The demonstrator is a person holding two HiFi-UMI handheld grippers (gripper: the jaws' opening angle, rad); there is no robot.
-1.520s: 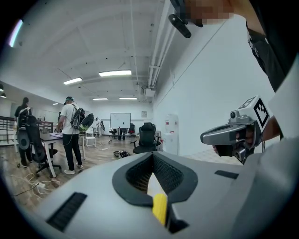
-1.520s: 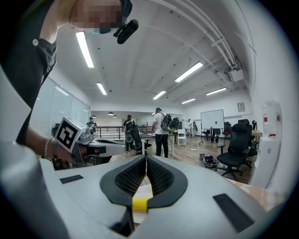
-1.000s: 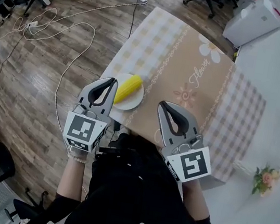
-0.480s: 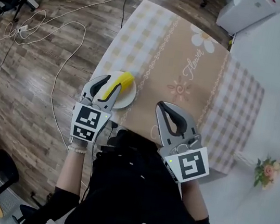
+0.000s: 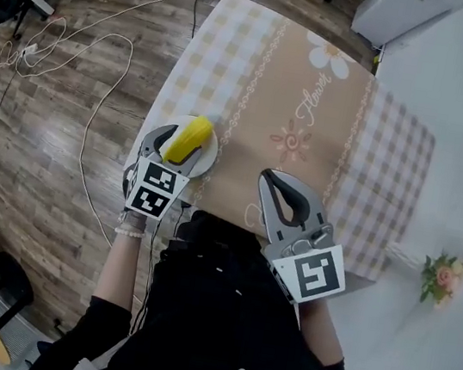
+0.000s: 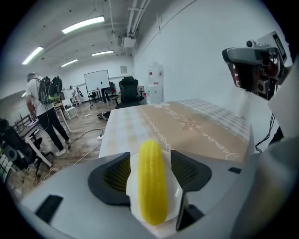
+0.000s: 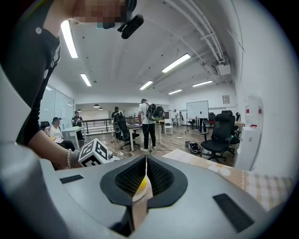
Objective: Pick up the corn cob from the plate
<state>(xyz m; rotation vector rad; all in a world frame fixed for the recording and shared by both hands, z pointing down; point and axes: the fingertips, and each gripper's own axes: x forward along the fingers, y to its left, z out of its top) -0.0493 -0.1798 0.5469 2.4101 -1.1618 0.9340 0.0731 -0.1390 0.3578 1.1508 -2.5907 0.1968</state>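
A yellow corn cob lies on a small white plate near the table's front left corner. My left gripper is down over the plate, tilted downward. Its jaws are opening and the cob lies lengthwise between the two pads, over the plate; the pads do not press on it. My right gripper hovers over the brown cloth to the right of the plate. Its jaws are shut with nothing in them, tips meeting in the right gripper view.
The table carries a brown flowered runner with checked cloth on both sides. Cables trail over the wooden floor at the left. A small bunch of flowers stands at the right. A person and office chairs stand in the room beyond.
My left gripper has sunk and moved forward from in front of the plate onto it, and its jaws have gone from shut to wide around the cob. The right gripper has hardly moved.
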